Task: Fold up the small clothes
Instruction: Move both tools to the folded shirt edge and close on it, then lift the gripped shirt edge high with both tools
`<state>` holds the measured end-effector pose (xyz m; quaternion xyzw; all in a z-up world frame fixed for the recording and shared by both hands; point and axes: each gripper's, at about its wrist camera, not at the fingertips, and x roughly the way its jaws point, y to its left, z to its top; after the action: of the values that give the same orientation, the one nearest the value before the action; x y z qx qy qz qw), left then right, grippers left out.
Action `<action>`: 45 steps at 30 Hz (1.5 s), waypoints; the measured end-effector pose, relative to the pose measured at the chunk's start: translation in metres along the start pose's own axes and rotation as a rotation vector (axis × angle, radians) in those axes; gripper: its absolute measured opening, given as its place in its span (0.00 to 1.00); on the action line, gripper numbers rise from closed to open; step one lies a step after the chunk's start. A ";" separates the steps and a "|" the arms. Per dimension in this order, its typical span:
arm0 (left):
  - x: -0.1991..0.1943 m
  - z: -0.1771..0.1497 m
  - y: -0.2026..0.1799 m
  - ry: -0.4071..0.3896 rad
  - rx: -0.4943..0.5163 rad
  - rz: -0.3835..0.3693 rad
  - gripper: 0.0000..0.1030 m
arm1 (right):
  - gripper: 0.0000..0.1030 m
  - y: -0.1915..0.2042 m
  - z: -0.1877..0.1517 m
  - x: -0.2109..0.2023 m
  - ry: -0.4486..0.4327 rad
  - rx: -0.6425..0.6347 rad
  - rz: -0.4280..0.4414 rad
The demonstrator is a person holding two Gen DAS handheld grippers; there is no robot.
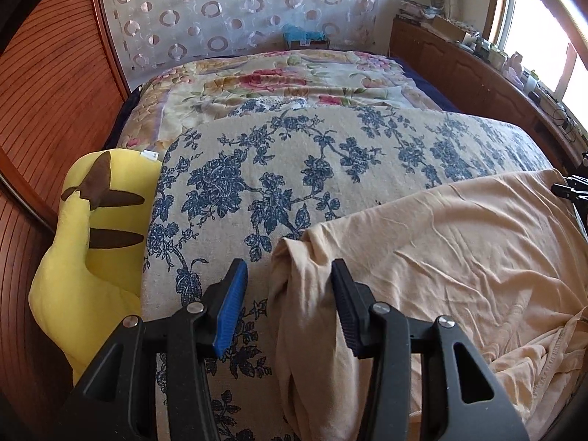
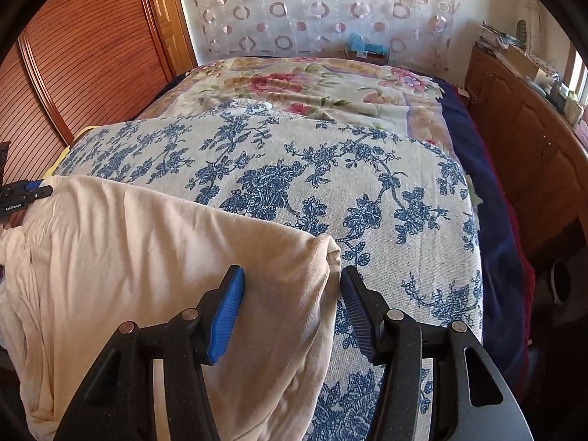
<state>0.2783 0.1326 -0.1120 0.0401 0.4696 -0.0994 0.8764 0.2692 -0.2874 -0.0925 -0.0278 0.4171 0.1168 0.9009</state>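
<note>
Cream garment (image 1: 459,242) spread over a blue-flowered bedcover (image 1: 279,169), filling the lower right of the left wrist view and the lower left of the right wrist view. Left gripper (image 1: 288,286) at bottom centre of its view, jaws parted, blue pad (image 1: 229,316) over the bedcover, dark pad against the garment's folded left edge; cloth lying in the gap, not pinched. Right gripper (image 2: 292,294) at bottom centre of its view, jaws likewise parted, straddling the garment's right corner (image 2: 323,253), blue pad over the cloth, dark pad over the bedcover; no clamping on the fabric visible. Each gripper seen small at the edge of the other's view: right one at the far right of the left wrist view, left one at the far left of the right wrist view, bearing white lettering that seems to read "GenRobot.AI" (image 2: 11,206), small and hard to confirm. Yellow plush toy (image 1: 92,242) with brown stripes at lower left of the left wrist view, touching the bedcover's edge, a small white tag (image 1: 150,155) on it, unreadable. Pink-flowered quilt (image 1: 286,81) beyond, circle-patterned curtain (image 1: 239,11) at top, wooden cabinet (image 2: 522,139) at right.
</note>
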 end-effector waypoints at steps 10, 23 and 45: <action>0.000 0.000 -0.004 -0.035 -0.011 -0.072 0.17 | 0.28 0.018 0.001 0.002 -0.006 -0.070 -0.014; -0.089 0.003 -0.029 -0.235 0.014 -0.061 0.08 | 0.06 0.035 -0.009 -0.067 -0.171 -0.085 -0.003; -0.366 0.032 -0.035 -0.792 0.012 -0.057 0.08 | 0.06 0.090 -0.010 -0.363 -0.690 -0.241 -0.102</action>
<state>0.0995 0.1435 0.2102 -0.0093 0.0955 -0.1340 0.9863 0.0144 -0.2693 0.1804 -0.1133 0.0700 0.1227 0.9835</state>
